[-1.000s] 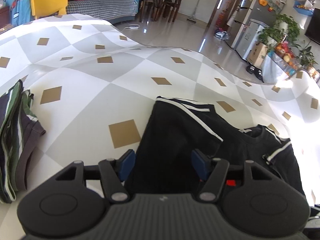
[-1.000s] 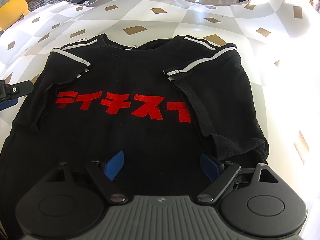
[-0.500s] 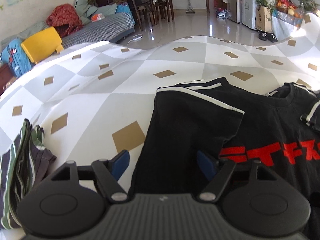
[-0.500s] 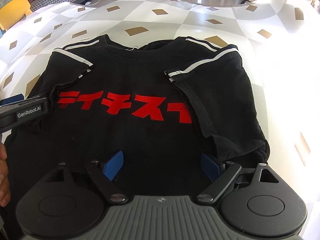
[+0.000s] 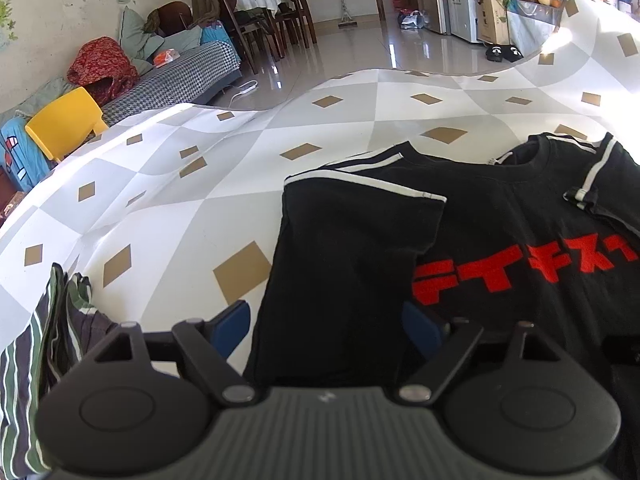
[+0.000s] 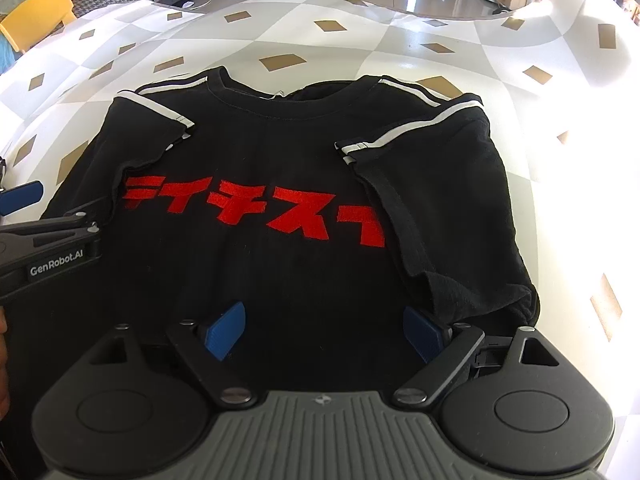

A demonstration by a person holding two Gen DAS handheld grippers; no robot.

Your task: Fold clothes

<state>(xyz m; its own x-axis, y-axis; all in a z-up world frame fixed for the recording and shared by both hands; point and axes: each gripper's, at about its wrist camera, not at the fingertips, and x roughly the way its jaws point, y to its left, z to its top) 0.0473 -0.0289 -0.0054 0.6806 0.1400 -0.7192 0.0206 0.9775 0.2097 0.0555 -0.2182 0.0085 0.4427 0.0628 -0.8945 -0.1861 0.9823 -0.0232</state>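
Two grippers hang over one black T-shirt point(image 6: 280, 264) that lies face up on a table covered with a checked cloth point(image 6: 360, 44) of white, grey and tan diamonds. The shirt has red lettering point(image 6: 256, 212) across the chest and white stripes along the shoulders, its collar at twelve o'clock in the right wrist view. Both sleeves are folded in over the body: one sleeve point(image 6: 436, 216) lies at about two o'clock, the other sleeve point(image 5: 348, 256) lies straight ahead in the left wrist view, its white-edged cuff toward one o'clock.

The left gripper point(image 5: 326, 328) points down at the shirt's side edge; its jaws have just been opening and now stand wide. The folded sleeve and side panel run between the blue pads, one pad over bare cloth at eleven o'clock, the other over black fabric at one o'clock, and neither presses on the shirt. In the right wrist view this gripper comes in from nine o'clock, with a bit of the person's hand point(image 6: 3, 360) below it.

The right gripper point(image 6: 322, 332) hangs over the shirt's lower part, fingers spread wide with only flat fabric beneath them and nothing clamped.

A striped folded garment point(image 5: 36, 372) lies at eight o'clock in the left wrist view, well apart from the shirt. A yellow chair point(image 5: 64, 124) stands beyond the table at ten o'clock.
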